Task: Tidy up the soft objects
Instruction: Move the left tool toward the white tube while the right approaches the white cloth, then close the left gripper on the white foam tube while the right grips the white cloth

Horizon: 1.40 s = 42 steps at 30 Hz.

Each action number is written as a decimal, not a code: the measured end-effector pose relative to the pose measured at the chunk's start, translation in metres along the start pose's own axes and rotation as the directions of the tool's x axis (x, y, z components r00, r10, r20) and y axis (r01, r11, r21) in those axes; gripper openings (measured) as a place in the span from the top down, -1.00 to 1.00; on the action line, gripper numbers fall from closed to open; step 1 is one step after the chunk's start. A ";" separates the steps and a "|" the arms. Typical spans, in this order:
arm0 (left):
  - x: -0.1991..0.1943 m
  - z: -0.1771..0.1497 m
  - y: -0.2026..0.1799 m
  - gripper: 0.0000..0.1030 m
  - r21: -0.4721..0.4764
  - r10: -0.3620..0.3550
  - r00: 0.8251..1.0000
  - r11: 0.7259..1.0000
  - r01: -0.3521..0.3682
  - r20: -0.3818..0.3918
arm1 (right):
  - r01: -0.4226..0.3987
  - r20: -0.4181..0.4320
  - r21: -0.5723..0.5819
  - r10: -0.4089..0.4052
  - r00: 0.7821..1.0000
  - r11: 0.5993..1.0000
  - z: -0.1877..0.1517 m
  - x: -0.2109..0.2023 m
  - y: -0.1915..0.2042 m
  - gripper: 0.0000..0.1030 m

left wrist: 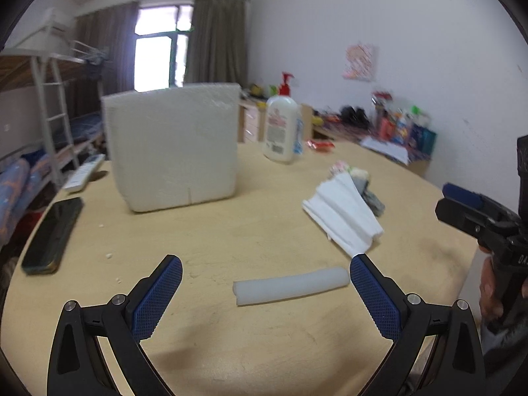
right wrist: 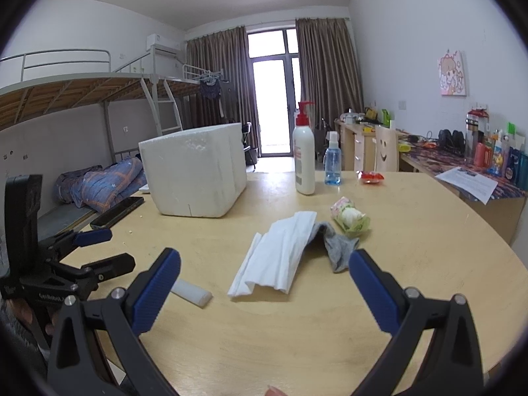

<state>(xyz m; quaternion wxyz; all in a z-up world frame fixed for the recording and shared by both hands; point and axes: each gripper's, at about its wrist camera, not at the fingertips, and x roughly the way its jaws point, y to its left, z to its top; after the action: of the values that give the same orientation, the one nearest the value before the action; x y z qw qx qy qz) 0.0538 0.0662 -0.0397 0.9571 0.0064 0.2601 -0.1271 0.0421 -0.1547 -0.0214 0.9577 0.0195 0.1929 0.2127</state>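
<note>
A white foam roll (left wrist: pixel 290 285) (right wrist: pixel 191 292) lies on the round wooden table (left wrist: pixel 264 237), between the fingers of my open left gripper (left wrist: pixel 265 272), nearer its right finger. A folded white cloth (left wrist: pixel 343 216) (right wrist: pixel 277 254) lies further right, with a grey sock (left wrist: pixel 373 194) (right wrist: pixel 336 246) against it and a small pastel soft toy (right wrist: pixel 349 214) (left wrist: pixel 349 170) behind. My right gripper (right wrist: pixel 264 264) hovers open just short of the cloth. A white foam box (left wrist: pixel 171 145) (right wrist: pixel 194 170) stands at the back left. Each gripper shows in the other's view: the right gripper (left wrist: pixel 462 204), the left gripper (right wrist: pixel 102 247).
A dark phone (left wrist: pixel 52 234) (right wrist: pixel 117 211) lies left of the foam box, with a white remote (left wrist: pixel 84 171) behind it. A lotion pump bottle (right wrist: pixel 303 155) (left wrist: pixel 282 125), blue spray bottle (right wrist: pixel 331 161) and red wrapper (right wrist: pixel 371 176) stand at the table's far side. A cluttered desk (right wrist: pixel 462 165) runs along the right wall.
</note>
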 end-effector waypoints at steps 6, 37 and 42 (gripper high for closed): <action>0.018 0.004 0.001 -0.96 0.119 -0.096 0.989 0.987 0.110 -0.115 | -0.002 -0.027 0.021 0.002 1.000 1.000 -0.002 0.009 -0.006 -1.00; 0.075 0.008 -0.001 0.23 0.337 -0.320 0.828 0.800 0.496 -0.460 | 0.046 -0.092 0.029 -0.043 0.995 0.999 0.013 0.045 -0.007 -1.00; 0.071 0.007 0.001 0.48 0.363 -0.302 0.827 0.788 0.497 -0.474 | 0.045 -0.090 0.028 -0.043 0.995 0.999 0.017 0.047 -0.003 -1.00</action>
<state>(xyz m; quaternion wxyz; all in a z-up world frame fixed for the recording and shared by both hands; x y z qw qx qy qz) 0.1165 0.0495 -0.0687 0.8038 0.2079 0.4018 -0.3863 0.0889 -0.1374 -0.0232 0.9522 0.0201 0.2389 0.1893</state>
